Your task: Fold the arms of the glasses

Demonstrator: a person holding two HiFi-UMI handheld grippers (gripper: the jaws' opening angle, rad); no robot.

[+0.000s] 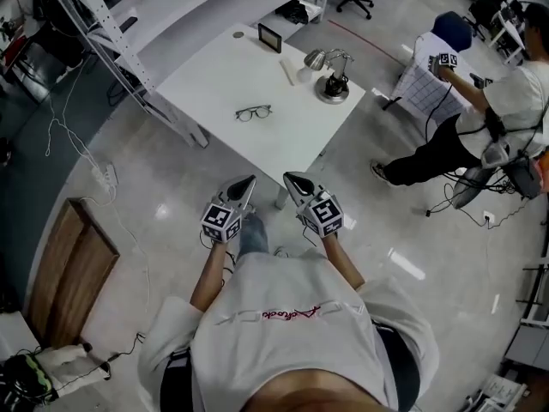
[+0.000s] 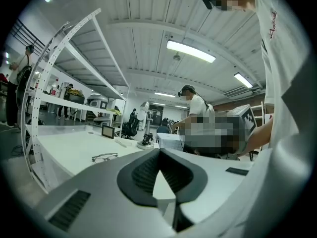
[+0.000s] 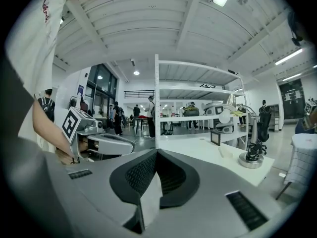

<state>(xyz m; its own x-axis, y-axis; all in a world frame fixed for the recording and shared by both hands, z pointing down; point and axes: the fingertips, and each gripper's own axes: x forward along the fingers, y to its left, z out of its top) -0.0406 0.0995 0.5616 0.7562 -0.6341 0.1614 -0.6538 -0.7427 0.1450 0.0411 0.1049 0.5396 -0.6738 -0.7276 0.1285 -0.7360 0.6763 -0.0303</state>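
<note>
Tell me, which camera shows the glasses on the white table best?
The head view: the glasses lie in full view from above. The left gripper view shows them small and edge-on; the right gripper view misses them.

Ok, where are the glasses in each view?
Head view: glasses upper centre, in the middle of the white table.
Left gripper view: glasses left of centre, low, on the tabletop.
Right gripper view: not in it.
Shared landmark: the lamp on that table shows in all three.
</note>
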